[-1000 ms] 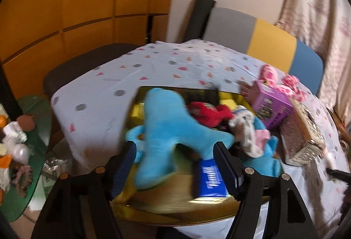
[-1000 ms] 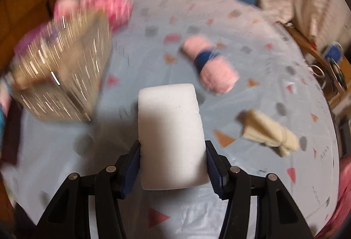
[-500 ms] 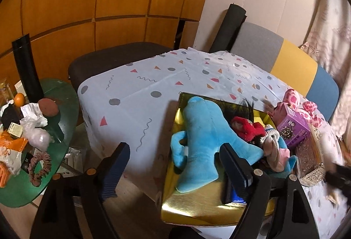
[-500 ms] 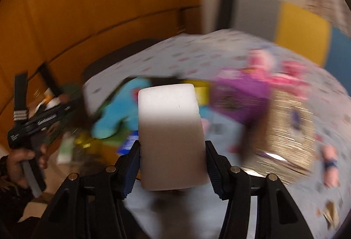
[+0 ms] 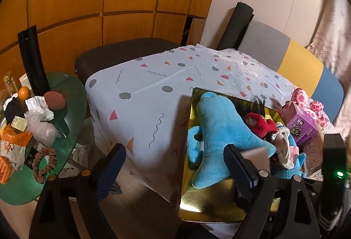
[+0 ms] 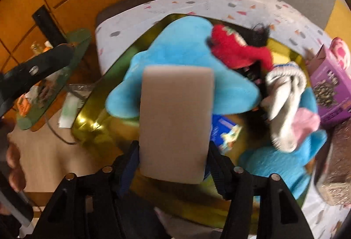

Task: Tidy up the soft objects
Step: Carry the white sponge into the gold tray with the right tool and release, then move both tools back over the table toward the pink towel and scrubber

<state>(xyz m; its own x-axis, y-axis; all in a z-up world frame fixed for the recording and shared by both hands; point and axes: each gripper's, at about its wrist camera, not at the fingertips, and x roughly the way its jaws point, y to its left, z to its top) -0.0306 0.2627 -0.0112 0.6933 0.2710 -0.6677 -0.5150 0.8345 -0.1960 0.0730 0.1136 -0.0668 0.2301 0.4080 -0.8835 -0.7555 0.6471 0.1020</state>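
Meanwhile the right gripper (image 6: 173, 164), jaws easing apart, carries a pale rectangular foam sponge (image 6: 175, 122) over the gold metal tray (image 6: 92, 120), while the left gripper (image 5: 175, 164), still spreading, is empty.

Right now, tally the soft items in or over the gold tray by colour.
Blue plush toys: 2
Red plush: 1
Grey-white knit toy: 1
Pale foam block, between the right gripper's opening jaws: 1
Total: 5
Pink patch left out; may be part of a blue toy.
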